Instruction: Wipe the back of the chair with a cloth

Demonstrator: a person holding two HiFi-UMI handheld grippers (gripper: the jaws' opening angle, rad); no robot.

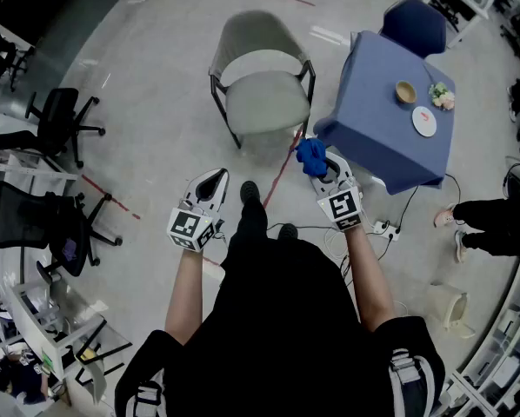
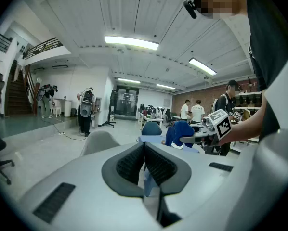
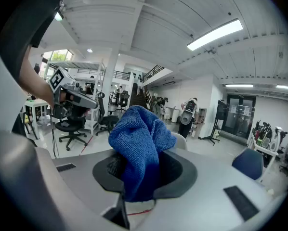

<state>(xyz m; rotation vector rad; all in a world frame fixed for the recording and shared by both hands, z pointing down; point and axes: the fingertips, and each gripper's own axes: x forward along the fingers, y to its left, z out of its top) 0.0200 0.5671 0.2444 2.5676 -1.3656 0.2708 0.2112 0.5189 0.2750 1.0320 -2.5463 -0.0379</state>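
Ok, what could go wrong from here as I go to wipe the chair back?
The blue cloth sits bunched in the jaws of the right gripper and might pull free when dragged across the chair. The blue table stands close beside the chair, so a wide sweep could knock it. The power strip on the floor near your feet could trip you.

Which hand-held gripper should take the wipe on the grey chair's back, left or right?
Right. The right hand-held gripper is shut on the blue cloth; the left hand-held gripper is shut and empty. The grey chair stands ahead of both.
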